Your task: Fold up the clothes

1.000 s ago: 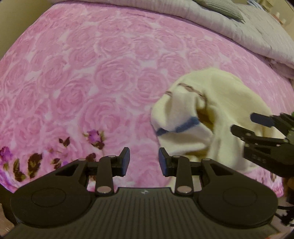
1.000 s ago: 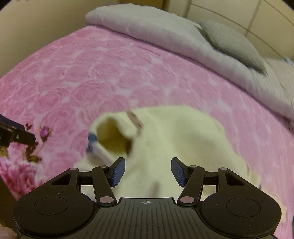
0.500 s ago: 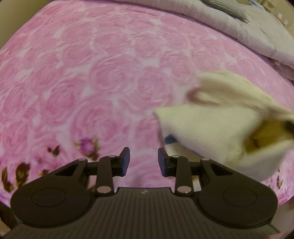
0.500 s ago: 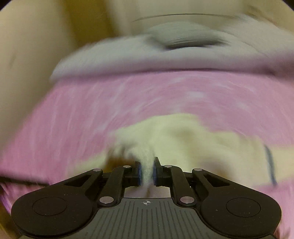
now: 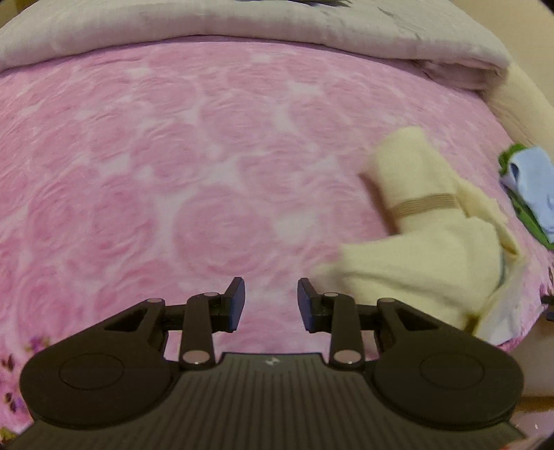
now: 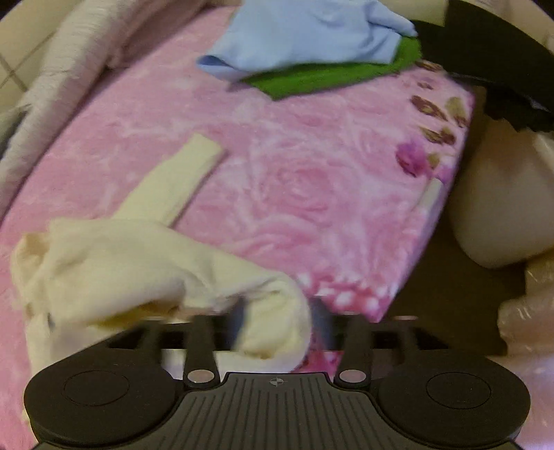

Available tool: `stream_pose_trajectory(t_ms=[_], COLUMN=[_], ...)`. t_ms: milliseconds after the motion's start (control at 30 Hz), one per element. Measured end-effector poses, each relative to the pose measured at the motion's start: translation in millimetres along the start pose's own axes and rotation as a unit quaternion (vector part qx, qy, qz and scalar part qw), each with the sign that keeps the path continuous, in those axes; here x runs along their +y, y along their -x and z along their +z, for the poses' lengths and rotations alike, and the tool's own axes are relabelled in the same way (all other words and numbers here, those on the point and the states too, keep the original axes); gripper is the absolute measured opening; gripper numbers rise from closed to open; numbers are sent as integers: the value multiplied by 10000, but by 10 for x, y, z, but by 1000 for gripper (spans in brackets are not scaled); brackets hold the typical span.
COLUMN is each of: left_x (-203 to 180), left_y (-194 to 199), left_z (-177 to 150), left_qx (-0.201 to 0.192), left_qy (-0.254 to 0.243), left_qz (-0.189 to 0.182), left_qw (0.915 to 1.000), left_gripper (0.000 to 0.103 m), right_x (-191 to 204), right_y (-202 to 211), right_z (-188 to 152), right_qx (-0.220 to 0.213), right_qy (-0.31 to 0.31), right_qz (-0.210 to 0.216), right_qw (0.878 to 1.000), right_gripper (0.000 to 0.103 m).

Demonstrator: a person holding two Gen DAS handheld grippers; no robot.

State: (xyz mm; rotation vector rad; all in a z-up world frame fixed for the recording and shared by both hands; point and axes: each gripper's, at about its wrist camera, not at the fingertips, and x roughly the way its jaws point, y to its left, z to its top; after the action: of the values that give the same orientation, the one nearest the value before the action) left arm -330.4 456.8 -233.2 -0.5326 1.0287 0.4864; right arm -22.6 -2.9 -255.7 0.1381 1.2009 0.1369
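Note:
A cream garment [image 5: 432, 249] with a tan band lies crumpled at the right of the pink rose bedspread [image 5: 173, 173]. My left gripper [image 5: 271, 304] hangs open over bare bedspread, just left of the garment, with nothing between its fingers. In the right wrist view the cream garment [image 6: 121, 263] sprawls at lower left, one sleeve stretched up the bed. A bunched fold of it sits between the blurred jaws of my right gripper [image 6: 278, 325], which are opening and stand wide apart.
A light blue garment [image 6: 311, 34] lies on a green one [image 6: 329, 76] at the far end of the bed, with black cloth [image 6: 491, 62] beside them. The bed's edge [image 6: 432, 214] drops off to the right. A grey quilt [image 5: 242, 24] lines the far side.
My right gripper shut on the cream garment, swung it far across the bed toward the edge, and its jaws have now parted. The left gripper moved sideways, still open and empty.

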Motion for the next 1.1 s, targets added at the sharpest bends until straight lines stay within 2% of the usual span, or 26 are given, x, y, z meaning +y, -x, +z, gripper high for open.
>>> stream_pose_trajectory(t_ms=[67, 167, 233, 300, 400, 467, 533, 600, 667, 700, 733, 767, 800, 867, 900, 967, 1067, 1100], left_x=[-125, -296, -415, -532, -675, -726, -757, -790, -827, -840, -851, -860, -869, -879, -882, -913, -979, -1009], left_y=[-73, -162, -227, -283, -351, -385, -407, -435, -478, -500, -523, -543, -560, -589, -604, -640, -699, -723], left_z=[20, 48, 55, 50, 48, 55, 64, 72, 100, 124, 159, 202, 244, 335, 383, 469, 541, 548], left_qx=[50, 142, 195, 255, 313, 336, 332, 331, 332, 319, 303, 287, 269, 220, 196, 163, 145, 169], left_qy=[-32, 12, 1, -88, -215, -261, -294, -347, -443, -493, -544, -593, -638, -704, -729, -752, -776, -784], left_qz=[-19, -111, -150, -151, -122, -81, -79, -74, -48, -30, -4, 17, 33, 34, 25, 15, -33, -48], left_qw=[10000, 9998, 9997, 9995, 9992, 9991, 9990, 9988, 9985, 9983, 9981, 9978, 9976, 9973, 9971, 9970, 9969, 9968], left_gripper=[28, 28, 28, 28, 28, 28, 28, 28, 28, 28, 28, 28, 28, 28, 28, 28, 28, 28], right_x=[80, 293, 533, 734, 844, 945, 1073, 1234, 1342, 1330, 1317, 1302, 1243, 1026, 852, 517, 9, -196], right_y=[105, 47, 21, -37, -102, -127, -177, -285, -429, -455, -482, -507, -509, -424, -366, -302, -355, -432], right_z=[-34, -17, -160, -384, -610, -671, -712, -741, -782, -753, -724, -690, -558, -297, -124, 204, 854, 1120], right_qx=[-143, -58, -55, 10, 73, -389, -947, -1356, -1360, -1378, -1395, -1406, -1310, -1428, -1531, -1688, -2084, -1810], right_qy=[108, 573, 1532, 2590, 2994, 3388, 4011, 4703, 5164, 5083, 5000, 4899, 4467, 3647, 3222, 2570, 1507, 1036], right_qz=[397, 929, 903, 893, 968, 665, 356, 332, 509, 722, 933, 1136, 1144, 1161, 977, 716, -249, -443], right_qw=[9991, 9940, 9840, 9618, 9492, 9377, 9104, 8714, 8439, 8470, 8496, 8529, 8776, 9127, 9291, 9489, 9660, 9770], right_gripper=[65, 65, 65, 65, 65, 65, 65, 65, 64, 64, 43, 7, 7, 7, 7, 7, 7, 8])
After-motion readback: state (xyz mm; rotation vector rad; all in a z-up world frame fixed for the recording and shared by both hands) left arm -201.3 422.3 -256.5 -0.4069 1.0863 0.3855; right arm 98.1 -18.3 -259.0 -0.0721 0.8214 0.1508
